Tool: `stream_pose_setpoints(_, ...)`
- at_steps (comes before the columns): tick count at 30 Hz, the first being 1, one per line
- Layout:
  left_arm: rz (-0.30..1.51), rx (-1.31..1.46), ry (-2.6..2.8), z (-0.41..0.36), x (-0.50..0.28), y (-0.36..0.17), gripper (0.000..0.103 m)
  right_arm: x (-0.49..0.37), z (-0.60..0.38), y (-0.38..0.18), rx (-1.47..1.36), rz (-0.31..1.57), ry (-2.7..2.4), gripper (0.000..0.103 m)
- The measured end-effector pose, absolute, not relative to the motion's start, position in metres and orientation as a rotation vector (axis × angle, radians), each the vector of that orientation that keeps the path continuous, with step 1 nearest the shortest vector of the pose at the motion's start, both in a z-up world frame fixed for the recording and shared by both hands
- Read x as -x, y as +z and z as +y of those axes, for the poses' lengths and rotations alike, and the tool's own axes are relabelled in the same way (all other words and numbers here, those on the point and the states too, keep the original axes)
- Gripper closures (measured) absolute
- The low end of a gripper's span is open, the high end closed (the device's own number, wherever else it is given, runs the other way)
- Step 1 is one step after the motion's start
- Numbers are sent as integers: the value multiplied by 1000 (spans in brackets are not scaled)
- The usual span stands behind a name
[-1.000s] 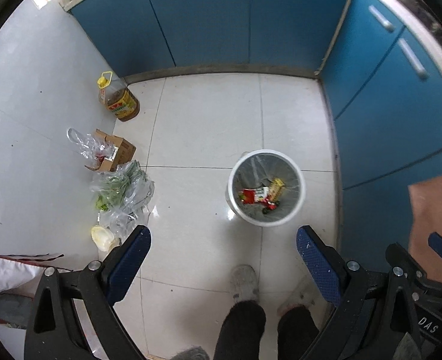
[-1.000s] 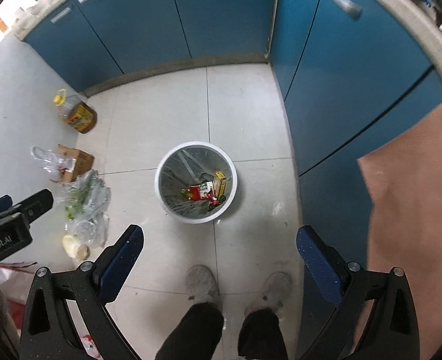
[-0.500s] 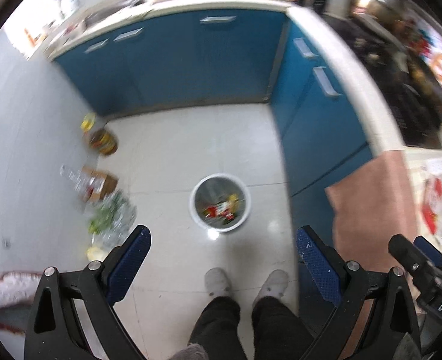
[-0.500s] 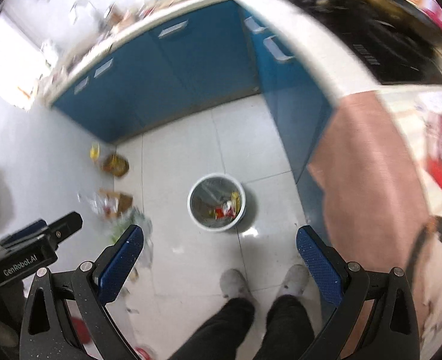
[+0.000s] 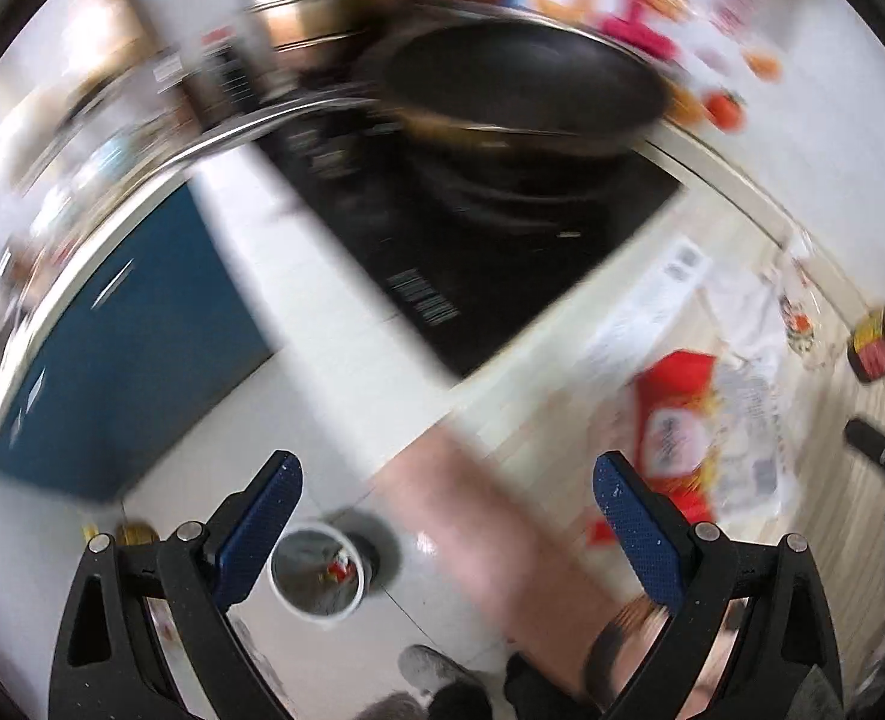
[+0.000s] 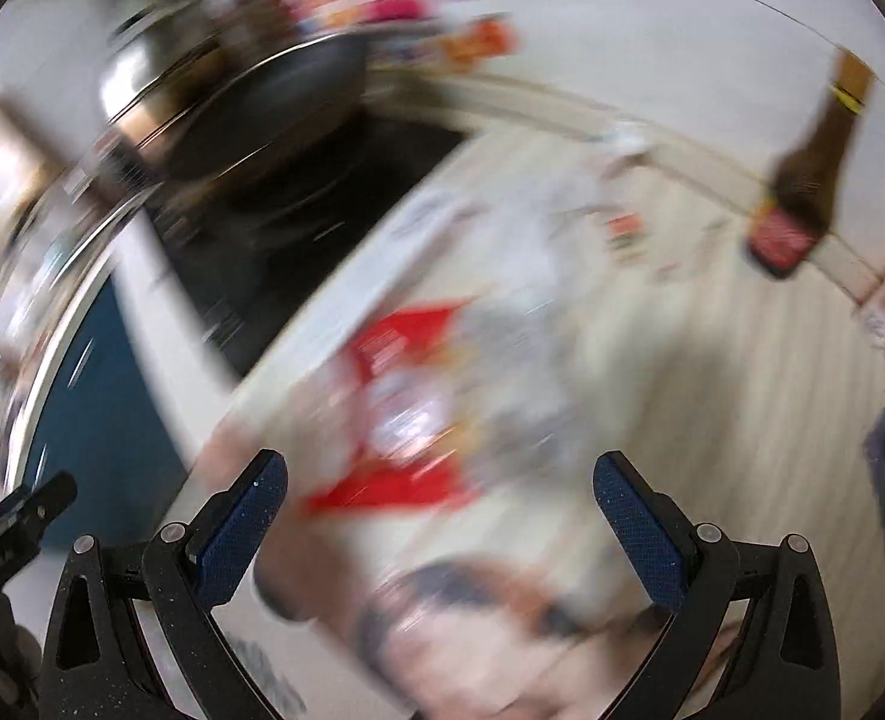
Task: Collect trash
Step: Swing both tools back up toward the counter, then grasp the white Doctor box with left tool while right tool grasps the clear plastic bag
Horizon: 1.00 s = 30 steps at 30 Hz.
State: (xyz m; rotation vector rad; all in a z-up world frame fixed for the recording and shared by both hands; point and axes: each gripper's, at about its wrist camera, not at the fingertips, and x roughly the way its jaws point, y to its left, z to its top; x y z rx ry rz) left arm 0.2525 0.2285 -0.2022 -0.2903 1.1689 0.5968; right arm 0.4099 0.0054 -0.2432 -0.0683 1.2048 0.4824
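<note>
Both views are heavily smeared by motion blur, so fine detail is lost. The left gripper (image 5: 445, 519) has its blue-padded fingers (image 5: 259, 525) spread wide apart with nothing between them; the right gripper (image 6: 442, 516) is likewise spread wide and empty.

In the left wrist view, a white trash bin (image 5: 317, 570) stands on the pale floor low in the picture, just beside the left finger, with something red lying inside it. The tips of the person's shoes (image 5: 436, 669) show at the bottom edge. Blue cabinet fronts (image 5: 118, 354) run along the left under a white countertop (image 5: 298, 276). On the counter sits a black cooktop (image 5: 472, 240) with a dark wok (image 5: 520, 90) on it. To the right of the cooktop lies a light wood-striped surface (image 5: 538, 420) carrying the trash: a red and white wrapper (image 5: 676, 420) among crumpled pale papers (image 5: 748, 360). A brown bottle (image 5: 880, 342) with a red label stands at the far right edge

In the right wrist view, the red and white wrapper (image 6: 406, 396) lies on the striped surface (image 6: 712, 360) ahead of the open fingers, above and between them, not touched by either. The brown bottle (image 6: 802, 186) stands upper right, well apart from the wrapper. The wok (image 6: 262, 102) and cooktop (image 6: 298, 204) sit upper left, and part of the left gripper's body (image 6: 16, 516) shows at the left edge
</note>
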Motion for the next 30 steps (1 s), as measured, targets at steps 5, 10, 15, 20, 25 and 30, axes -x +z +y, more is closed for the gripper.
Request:
stream_pose_setpoints(5,1314,158,418,209,-365,-254,4,-516,-21,-277,55,1227,345,0)
stream_pose_setpoints(10,1420,-4,299,192,-431,-303,5,-592,-17,-320,113,1255,329,10)
stream_pose_setpoints(15,1499,1,240,197,-459,-332,53,-619,-4,-354,163,1296,349,32)
stream_pose_setpoints(20,1453,86,257,207,-463,-315,55,-619,-1,-361,162,1291,379,97)
stream_pose_setpoints(25,1348,100,308,205,-441,-272,56,-598,-6,-316,132,1172,425,101)
stream_pose_setpoints(30,1235,208,338,211,-389,-220,56,-563,-11,-257,73,1086,494,101)
